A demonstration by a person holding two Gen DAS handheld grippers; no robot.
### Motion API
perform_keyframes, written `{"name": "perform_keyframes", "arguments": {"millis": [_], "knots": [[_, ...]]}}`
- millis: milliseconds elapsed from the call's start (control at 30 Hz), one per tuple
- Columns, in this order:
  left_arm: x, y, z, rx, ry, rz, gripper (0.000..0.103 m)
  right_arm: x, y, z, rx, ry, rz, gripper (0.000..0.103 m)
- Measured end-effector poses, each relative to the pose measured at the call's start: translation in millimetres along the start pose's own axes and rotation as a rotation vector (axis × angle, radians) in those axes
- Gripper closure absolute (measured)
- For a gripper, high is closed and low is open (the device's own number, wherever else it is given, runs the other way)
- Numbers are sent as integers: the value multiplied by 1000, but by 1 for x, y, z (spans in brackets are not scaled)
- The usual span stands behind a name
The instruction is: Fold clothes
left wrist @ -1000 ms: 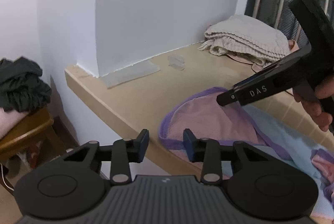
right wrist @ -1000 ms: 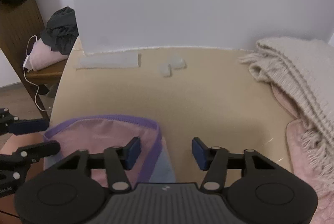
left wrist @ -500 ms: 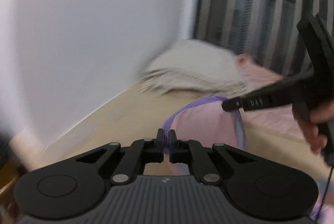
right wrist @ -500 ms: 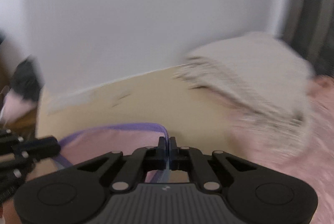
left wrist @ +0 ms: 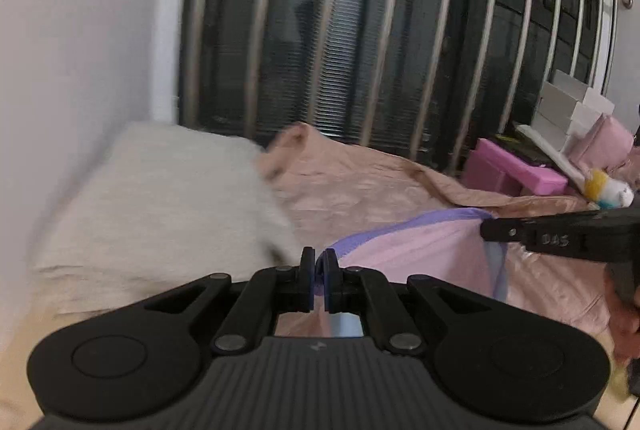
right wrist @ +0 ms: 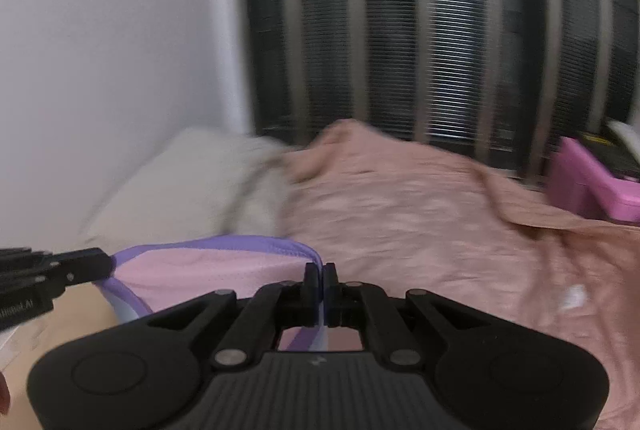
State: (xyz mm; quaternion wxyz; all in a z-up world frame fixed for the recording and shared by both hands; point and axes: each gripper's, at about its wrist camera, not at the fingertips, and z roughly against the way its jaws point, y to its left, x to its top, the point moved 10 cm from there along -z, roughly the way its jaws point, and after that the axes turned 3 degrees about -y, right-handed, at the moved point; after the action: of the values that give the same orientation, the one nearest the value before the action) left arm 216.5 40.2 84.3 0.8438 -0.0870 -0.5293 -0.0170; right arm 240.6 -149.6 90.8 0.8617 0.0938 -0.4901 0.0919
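- Left wrist view shows the left gripper (left wrist: 319,280) pinched tight on the purple-trimmed edge of a pink garment (left wrist: 416,250), with cloth showing between the blue pads
- Right gripper (left wrist: 486,228) reaches in from the right of that view and grips the same purple hem at its far corner; the person's hand (left wrist: 624,318) is partly visible behind it
- Right wrist view agrees: its jaws are closed on the hem, and the cloth spans across to the other gripper at the left edge
- Garment is held up between the two grippers, stretched fairly flat, above a crumpled peach-pink sheet (right wrist: 420,213) and near a folded beige blanket (left wrist: 160,197) by the white wall (left wrist: 80,49)
- Both views are blurred, so I judge the held edge is being carried across in a fold, or the whole piece is being lifted to be laid out; the pictures fit either
- Whichever it is, the next move calls for even tension between both grips, level corners, and a landing spot clear of the blanket and the pink box (left wrist: 516,169)
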Motion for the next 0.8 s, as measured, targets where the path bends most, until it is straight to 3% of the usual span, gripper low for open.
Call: {"name": "perform_keyframes", "arguments": {"millis": [67,100,133,167,200,267,333,367,433,567,667,767,800], "knots": [[7,-10,-28,31,-5,23,95,2,-29,-21,-75,23,-19,102],[5,-11,-43,75,23,29,88,-2,-39,-27,-92,37,-19,101],[3,-12,-57,117,51,36,67,-7,-45,-29,-95,48,-15,99],[-2,-12,-65,132,82,41,58,-12,-51,-31,-99,60,-12,97],[-7,-13,-71,144,112,47,55,-17,-57,-33,-103,71,-8,89],[-17,-20,-53,72,121,62,53,-28,-69,-37,-110,94,-1,87],[-38,-25,-22,-22,165,71,41,-38,-82,-41,-117,117,7,69],[-50,-28,-4,-63,189,72,40,-47,-76,-24,-81,106,21,58],[-86,-27,38,-119,200,65,37,-78,-60,24,27,88,42,56],[-160,-31,90,-125,205,116,37,-165,-28,86,188,148,34,59],[-189,-43,90,-133,213,141,39,-207,-8,98,233,161,17,75],[-202,-55,89,-161,239,149,58,-228,6,99,212,145,32,99],[-207,-57,89,-152,255,129,73,-231,9,103,190,130,43,99]]}}
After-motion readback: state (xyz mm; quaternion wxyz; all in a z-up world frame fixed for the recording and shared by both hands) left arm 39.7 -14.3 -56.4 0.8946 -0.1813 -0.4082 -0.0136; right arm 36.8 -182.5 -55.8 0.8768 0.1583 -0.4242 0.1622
